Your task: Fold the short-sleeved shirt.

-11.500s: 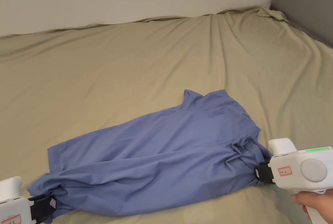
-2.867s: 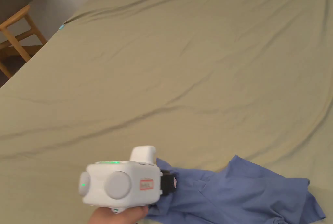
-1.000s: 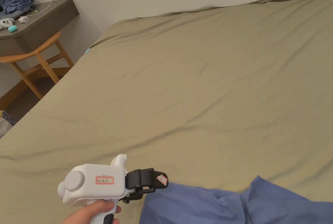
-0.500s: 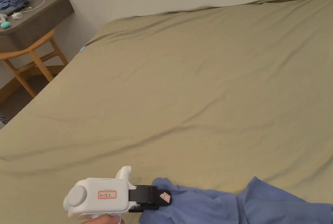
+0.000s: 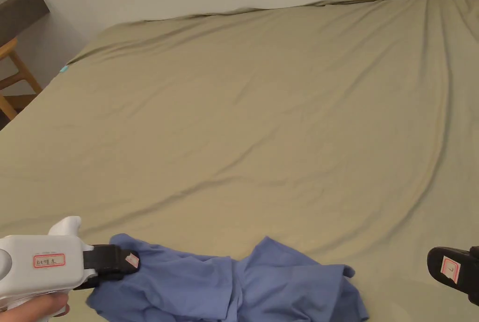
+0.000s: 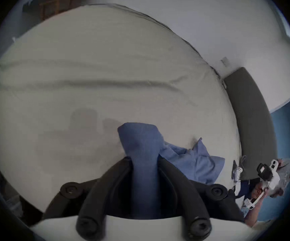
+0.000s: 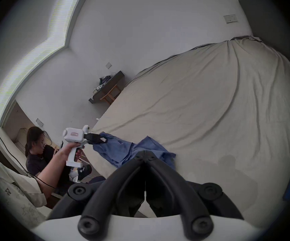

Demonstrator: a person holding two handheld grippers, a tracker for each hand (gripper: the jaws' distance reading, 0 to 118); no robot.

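Shirt (image 5: 234, 285) bunched on the bed (image 5: 262, 117), strung sideways between our hands.
Left hand-held gripper (image 5: 122, 262) is clamped on its left end; right hand-held gripper (image 5: 451, 269), jaws together and empty, sits just off its other end.

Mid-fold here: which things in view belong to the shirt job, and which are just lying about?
Part of the job:
- blue shirt, bunched on the bed
- left claw, shut on a fold of the shirt
- right claw, shut, holding nothing
- bed sheet, the work surface

Just lying about:
- wooden chair
- dark desk
- wall socket
- seated person
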